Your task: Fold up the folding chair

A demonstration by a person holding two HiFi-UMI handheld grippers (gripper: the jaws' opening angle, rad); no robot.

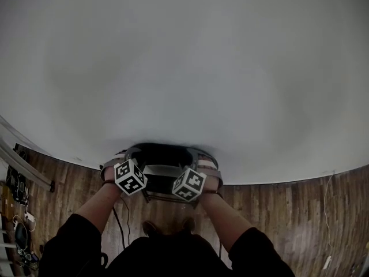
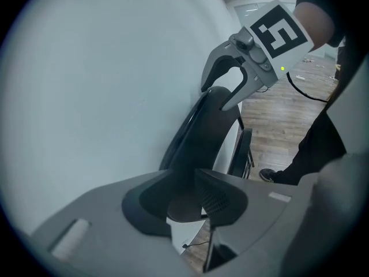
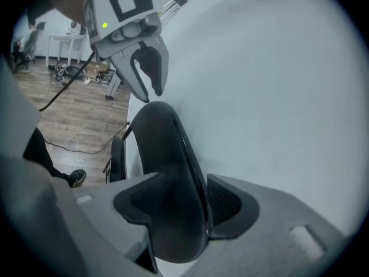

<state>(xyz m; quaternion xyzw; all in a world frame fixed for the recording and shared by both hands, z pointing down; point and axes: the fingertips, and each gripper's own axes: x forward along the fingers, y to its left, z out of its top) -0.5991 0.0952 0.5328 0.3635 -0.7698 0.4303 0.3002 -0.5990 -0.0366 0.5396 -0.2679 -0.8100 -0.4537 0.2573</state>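
Left gripper bites the black top rim of the folding chair, and right gripper clamps the same rim beside it. It's a two-handed hold, probably to tip the back for folding. Low centre in the head view, the chair stands close against the white wall. Open wooden floor lies only on the person's side.

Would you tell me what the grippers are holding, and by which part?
Both hold the chair by the curved top edge of its black back, the left gripper and right gripper towards opposite ends.
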